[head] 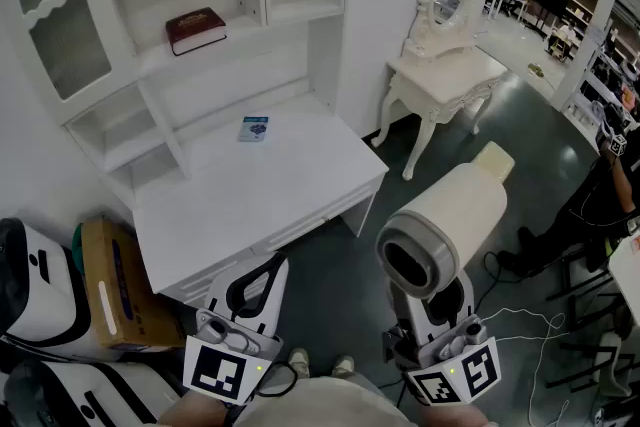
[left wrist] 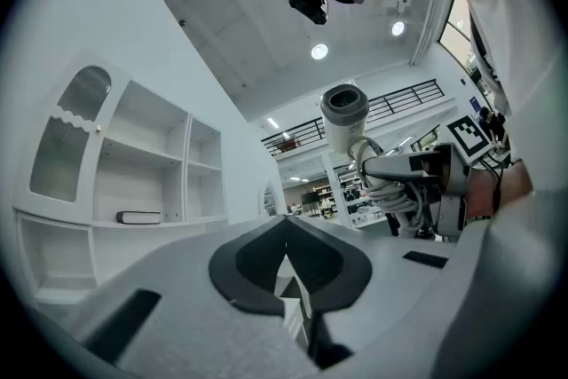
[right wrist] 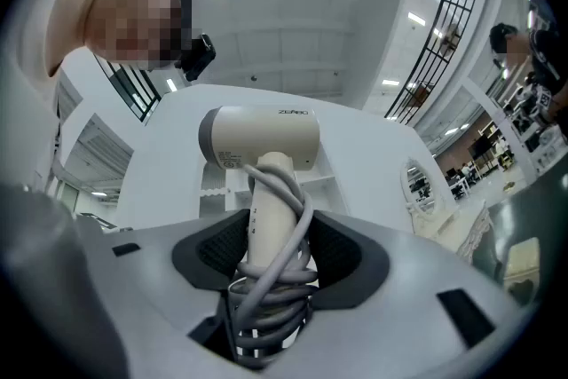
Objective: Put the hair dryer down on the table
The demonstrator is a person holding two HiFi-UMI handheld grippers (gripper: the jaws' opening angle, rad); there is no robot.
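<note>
A cream hair dryer [head: 450,225] with a grey rear ring stands upright in my right gripper [head: 432,300], low in the head view and above the floor, to the right of the white desk [head: 260,185]. In the right gripper view the jaws press on its handle [right wrist: 266,217], which is wound with a grey cord; the barrel [right wrist: 266,138] lies crosswise above. My left gripper [head: 255,285] hovers at the desk's near edge, shut and empty; its jaws meet at a point [left wrist: 286,266]. The left gripper view also shows the hair dryer [left wrist: 344,115] at its right.
A small blue booklet [head: 253,128] lies at the back of the desk, and a red book [head: 195,28] on the shelf above. A cardboard box [head: 120,290] stands left of the desk. A white dressing table [head: 445,65] with a mirror stands at the right; a person [head: 600,195] sits beyond.
</note>
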